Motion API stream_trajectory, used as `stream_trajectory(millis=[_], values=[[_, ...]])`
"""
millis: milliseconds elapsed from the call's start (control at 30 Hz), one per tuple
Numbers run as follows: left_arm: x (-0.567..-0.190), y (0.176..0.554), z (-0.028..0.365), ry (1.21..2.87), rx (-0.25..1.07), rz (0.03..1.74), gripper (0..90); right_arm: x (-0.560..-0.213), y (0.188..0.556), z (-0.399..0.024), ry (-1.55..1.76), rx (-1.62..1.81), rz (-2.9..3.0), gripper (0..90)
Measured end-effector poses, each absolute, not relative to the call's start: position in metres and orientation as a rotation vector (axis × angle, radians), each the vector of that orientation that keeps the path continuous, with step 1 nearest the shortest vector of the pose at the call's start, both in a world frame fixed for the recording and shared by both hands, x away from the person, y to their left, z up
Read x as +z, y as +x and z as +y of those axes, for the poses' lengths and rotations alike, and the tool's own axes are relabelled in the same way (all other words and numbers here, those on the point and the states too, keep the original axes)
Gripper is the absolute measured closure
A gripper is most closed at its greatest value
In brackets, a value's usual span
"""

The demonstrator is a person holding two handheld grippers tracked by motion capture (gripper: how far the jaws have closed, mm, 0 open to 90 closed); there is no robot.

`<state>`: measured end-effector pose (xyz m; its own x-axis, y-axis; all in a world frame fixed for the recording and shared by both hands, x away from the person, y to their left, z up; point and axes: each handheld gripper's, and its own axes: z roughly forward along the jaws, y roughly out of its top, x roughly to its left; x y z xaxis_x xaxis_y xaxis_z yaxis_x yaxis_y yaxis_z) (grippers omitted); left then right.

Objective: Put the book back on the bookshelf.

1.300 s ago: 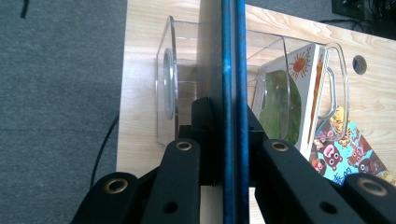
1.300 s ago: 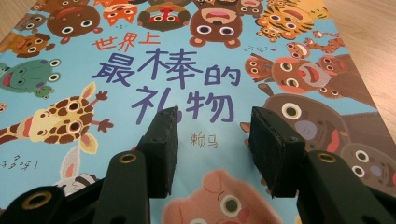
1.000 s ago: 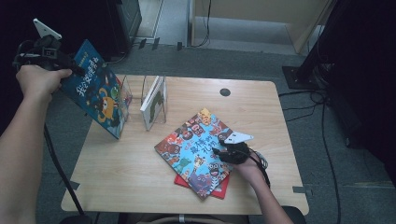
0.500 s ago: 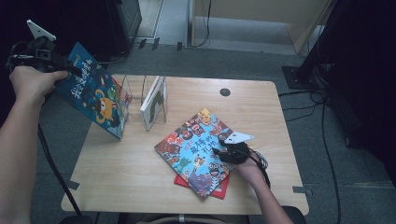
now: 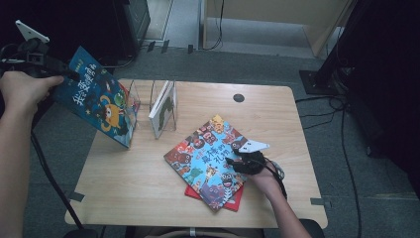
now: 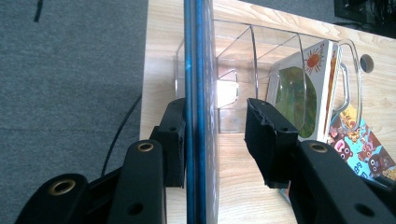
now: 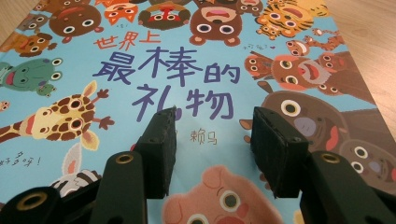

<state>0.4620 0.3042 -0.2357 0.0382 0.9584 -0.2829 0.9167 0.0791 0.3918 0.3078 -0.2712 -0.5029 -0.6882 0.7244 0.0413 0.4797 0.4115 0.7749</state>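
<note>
A blue picture book (image 5: 99, 101) leans out to the left, its lower edge down at the left end of a clear rack (image 5: 148, 101). My left gripper (image 5: 69, 74) is at its upper corner. In the left gripper view the book's edge (image 6: 196, 93) stands between the jaws of this gripper (image 6: 214, 109), against the left pad, with a gap to the right pad. These jaws have just been opening. My right gripper (image 5: 233, 161) is open just over a colourful animal book (image 5: 205, 158) lying flat. Nothing is between its pads (image 7: 212, 126), and the cover (image 7: 163, 60) lies behind them.
A white book (image 5: 163, 106) stands in the rack (image 6: 261, 51), also seen as a white book (image 6: 322, 70) behind the dividers. A red book (image 5: 237, 201) lies under the animal book. The wooden table (image 5: 129, 188) has a black grommet (image 5: 238, 97) at the back.
My left gripper has drifted a little to the left, and the blue book's top leans further left with it. The right hand has not moved.
</note>
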Motion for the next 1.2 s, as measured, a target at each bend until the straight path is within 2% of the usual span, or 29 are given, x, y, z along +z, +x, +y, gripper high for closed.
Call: stream_trajectory(millis=[333, 600, 933, 1200], values=[[-0.199, 0.435, 0.309, 1.822, 0.154, 1.822, 59.0, -0.501, 0.308, -0.276, 1.071, 1.167, 2.374, 51.3], [-0.187, 0.406, 0.291, 1.874, 0.208, 1.759, 56.9, -0.496, 0.311, -0.279, 1.085, 1.165, 2.383, 52.5], [-0.203, 0.384, 0.258, 1.93, 0.198, 1.677, 55.2, -0.495, 0.316, -0.282, 1.084, 1.185, 2.384, 52.3], [-0.227, 0.376, 0.232, 1.978, 0.241, 1.625, 54.6, -0.494, 0.316, -0.282, 1.09, 1.178, 2.391, 52.3]])
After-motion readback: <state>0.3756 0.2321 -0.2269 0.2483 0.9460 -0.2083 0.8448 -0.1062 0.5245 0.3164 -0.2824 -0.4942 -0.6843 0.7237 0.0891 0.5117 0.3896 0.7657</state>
